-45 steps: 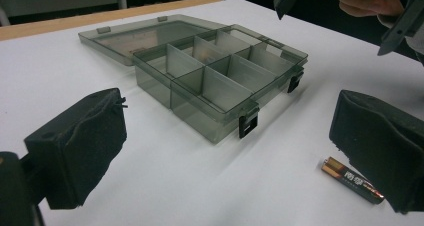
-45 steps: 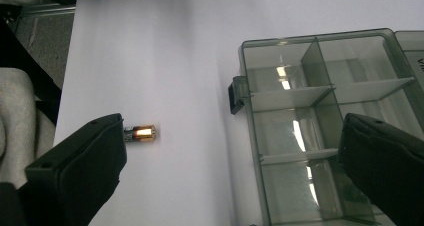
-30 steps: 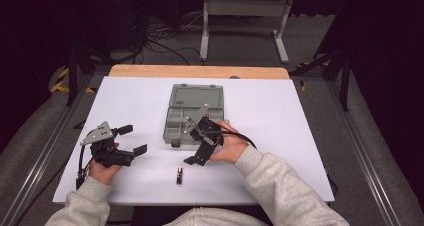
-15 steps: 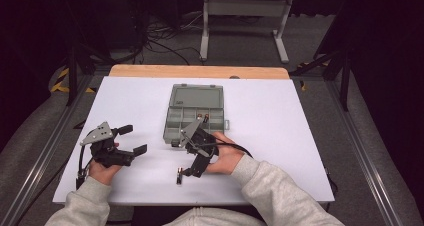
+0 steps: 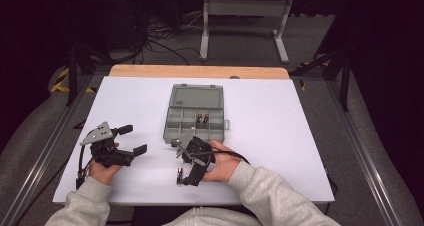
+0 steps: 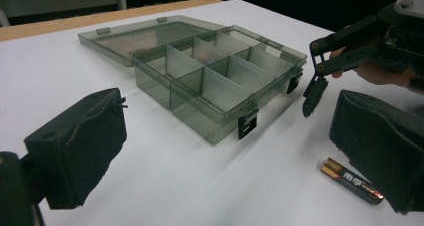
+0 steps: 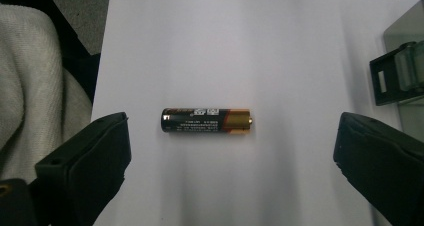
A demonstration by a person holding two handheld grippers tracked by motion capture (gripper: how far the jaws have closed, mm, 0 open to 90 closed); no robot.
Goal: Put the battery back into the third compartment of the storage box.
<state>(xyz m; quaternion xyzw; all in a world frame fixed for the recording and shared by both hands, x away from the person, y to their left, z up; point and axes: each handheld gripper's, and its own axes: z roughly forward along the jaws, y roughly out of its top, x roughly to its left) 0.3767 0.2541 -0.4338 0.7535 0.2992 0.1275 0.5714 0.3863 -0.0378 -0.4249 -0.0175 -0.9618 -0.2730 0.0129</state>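
Battery lay crosswise between the right gripper's wide-open, empty jaws on the tabletop; the left gripper's jaws gaped wide too, empty.

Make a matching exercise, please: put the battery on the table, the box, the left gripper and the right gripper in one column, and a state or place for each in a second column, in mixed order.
Column 1:
1. battery
2. box
3. left gripper
4. right gripper

Column 2:
A. lid open, lying flat on the table
B. open, above the battery
C. lies on the white table near the person
D. open, holds nothing, left of the box

Pairs: 1-C, 2-A, 3-D, 4-B
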